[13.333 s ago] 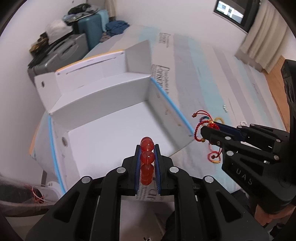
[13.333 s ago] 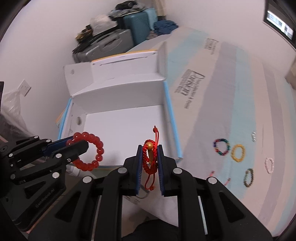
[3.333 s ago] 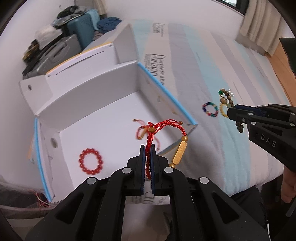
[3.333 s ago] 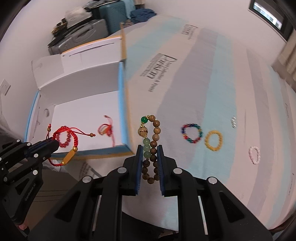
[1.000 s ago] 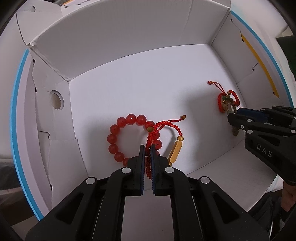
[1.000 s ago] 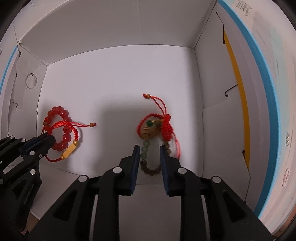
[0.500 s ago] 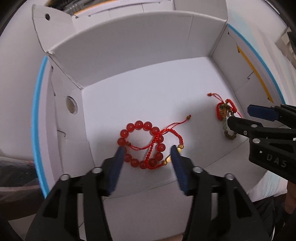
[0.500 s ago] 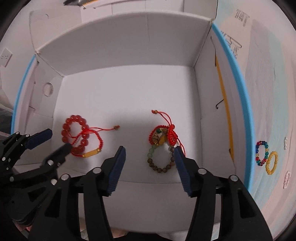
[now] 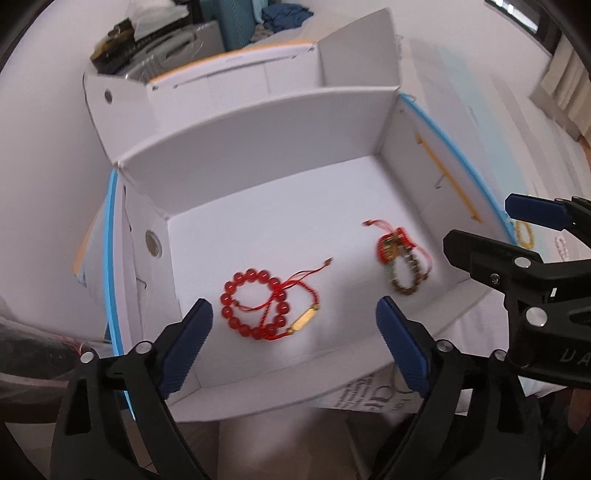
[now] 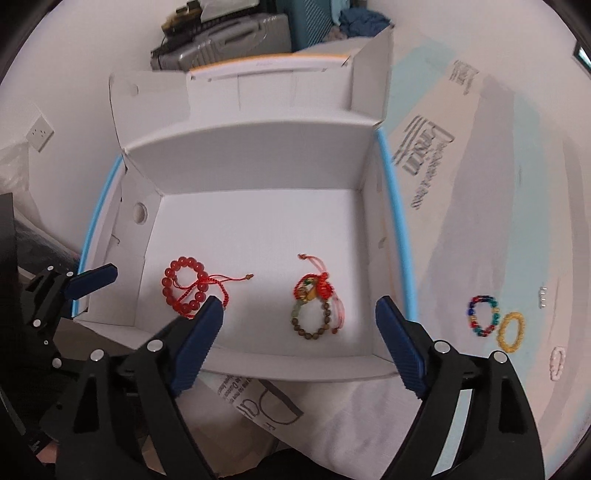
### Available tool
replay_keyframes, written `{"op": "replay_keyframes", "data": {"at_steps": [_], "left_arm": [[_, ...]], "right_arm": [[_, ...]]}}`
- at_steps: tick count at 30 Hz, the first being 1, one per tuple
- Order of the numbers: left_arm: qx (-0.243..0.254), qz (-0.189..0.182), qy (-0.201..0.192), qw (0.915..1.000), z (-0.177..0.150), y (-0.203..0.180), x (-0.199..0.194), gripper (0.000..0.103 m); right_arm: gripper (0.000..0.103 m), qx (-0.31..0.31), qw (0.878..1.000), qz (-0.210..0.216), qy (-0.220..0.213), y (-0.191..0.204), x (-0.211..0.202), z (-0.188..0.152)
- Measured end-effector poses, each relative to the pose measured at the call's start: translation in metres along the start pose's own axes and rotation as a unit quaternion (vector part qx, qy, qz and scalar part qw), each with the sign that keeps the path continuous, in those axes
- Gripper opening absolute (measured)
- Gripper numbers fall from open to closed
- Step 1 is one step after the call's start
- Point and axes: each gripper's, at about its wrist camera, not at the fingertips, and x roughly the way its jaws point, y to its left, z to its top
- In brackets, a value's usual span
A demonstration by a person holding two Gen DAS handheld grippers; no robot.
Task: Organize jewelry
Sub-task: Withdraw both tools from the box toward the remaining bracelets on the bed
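Observation:
A white cardboard box (image 9: 258, 140) (image 10: 258, 162) stands open. On its floor lie a red bead bracelet (image 9: 242, 288) (image 10: 181, 273) with a red cord bracelet bearing a gold bar (image 9: 304, 317) over it. To the right, a brown bead bracelet (image 9: 406, 280) (image 10: 314, 332) lies against a small red cord bracelet (image 9: 391, 243) (image 10: 317, 286). My left gripper (image 9: 295, 332) is open and empty above the box's near wall. My right gripper (image 10: 299, 328) is open and empty above the same wall.
A multicoloured bracelet (image 10: 482, 314), a yellow one (image 10: 511, 330), a pale pink one (image 10: 557, 363) and a small clear item (image 10: 543, 291) lie on the striped bed cover right of the box. Suitcases (image 10: 229, 33) stand at the back wall.
Both grippers have opened wide, let go of their bracelets and pulled back and up from the box floor. The cord bracelet and the brown bead bracelet now lie in the box.

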Motion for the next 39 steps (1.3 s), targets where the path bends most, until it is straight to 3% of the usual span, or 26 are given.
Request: {"op": "replay_keyframes", "data": {"at_steps": [11,24,39], "left_arm": [[0.041,-0.025,-0.029,0.9984,0.01,-0.075,-0.017,0.097],[0.107,-0.054,-0.036,0.9921,0.028,-0.195,-0.015,0.097],[0.153,-0.071,-0.005,0.9857,0.055,-0.296,0.051,0.097]], "right_arm": [[0.092,0.038,0.998,-0.016,-0.038,-0.063,-0.055,-0.025],[0.092,0.116,0.99,-0.058,-0.051,-0.192,-0.092,-0.069],[0.092,0.205,0.975,-0.09,-0.011,-0.341,-0.067,-0.13]]}}
